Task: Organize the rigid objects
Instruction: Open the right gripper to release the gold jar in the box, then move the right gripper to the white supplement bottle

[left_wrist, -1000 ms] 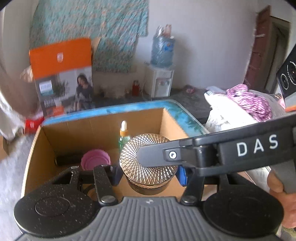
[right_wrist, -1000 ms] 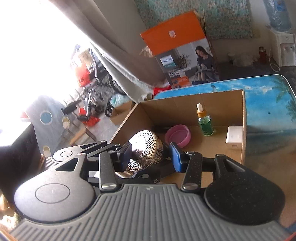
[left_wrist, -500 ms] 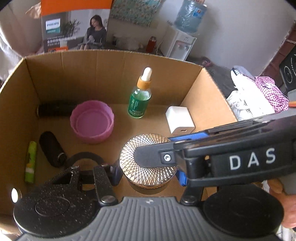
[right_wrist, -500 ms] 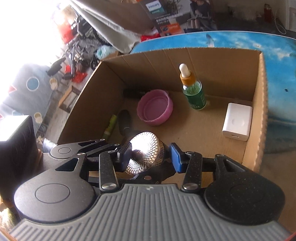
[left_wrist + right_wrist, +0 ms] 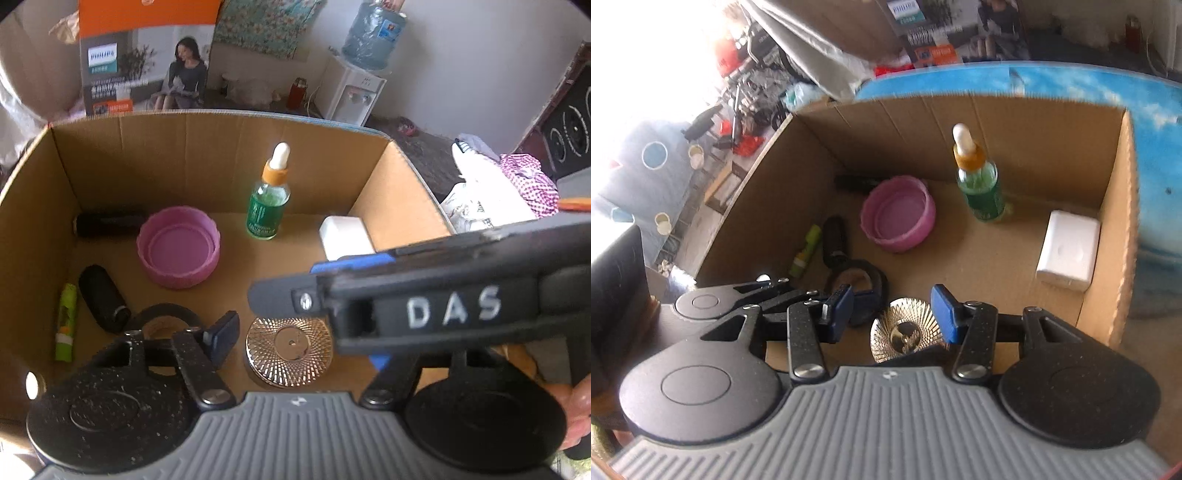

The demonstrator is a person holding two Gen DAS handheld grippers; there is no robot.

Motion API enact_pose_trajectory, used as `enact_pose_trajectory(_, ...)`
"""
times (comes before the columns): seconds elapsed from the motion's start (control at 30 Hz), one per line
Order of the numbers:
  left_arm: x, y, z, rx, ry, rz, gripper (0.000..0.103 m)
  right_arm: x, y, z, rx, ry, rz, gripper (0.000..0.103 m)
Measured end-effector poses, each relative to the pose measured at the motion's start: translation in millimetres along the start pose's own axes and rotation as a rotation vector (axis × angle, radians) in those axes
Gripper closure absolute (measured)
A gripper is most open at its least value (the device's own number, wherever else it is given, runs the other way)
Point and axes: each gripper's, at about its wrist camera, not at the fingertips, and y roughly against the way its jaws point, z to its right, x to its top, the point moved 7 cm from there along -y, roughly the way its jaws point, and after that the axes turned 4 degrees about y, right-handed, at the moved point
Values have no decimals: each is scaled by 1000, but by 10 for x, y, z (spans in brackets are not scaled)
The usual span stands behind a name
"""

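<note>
over the cardboard box (image 5: 1115, 221), both tongs opening (pads clear), gold lid (image 5: 905, 334) between them, unheld

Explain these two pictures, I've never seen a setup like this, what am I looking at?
No robot: a person holds a gripper in each hand, each with a camera looking forward along it. One picture is from the left gripper, one from the right gripper. Both look into a cardboard box holding a pink lid, green dropper bottle, white block and gold-lidded jar. The jar sits between both pairs of blue pads, gripped by neither; the left jaws are opening.
</note>
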Motion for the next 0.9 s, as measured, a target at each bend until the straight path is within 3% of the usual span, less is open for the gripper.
enact_pose_trajectory(0.23, -46, 399, 213, 6, -115, 116, 22, -68, 581, -121, 19, -42, 231, 53)
enact_pose_trajectory(0.57, -389, 995, 392, -3, -217, 213, 13, -703, 1451, -442, -69, -30, 510, 30)
enact_pose_trajectory(0.73, -653, 1179, 231, -5, -212, 215, 12, -1042, 1622, -538, -81, -47, 571, 26)
enact_pose_trajectory(0.9, -870, 1295, 20, 3, -166, 214, 11, -1302, 1524, -627, -61, -82, 552, 24)
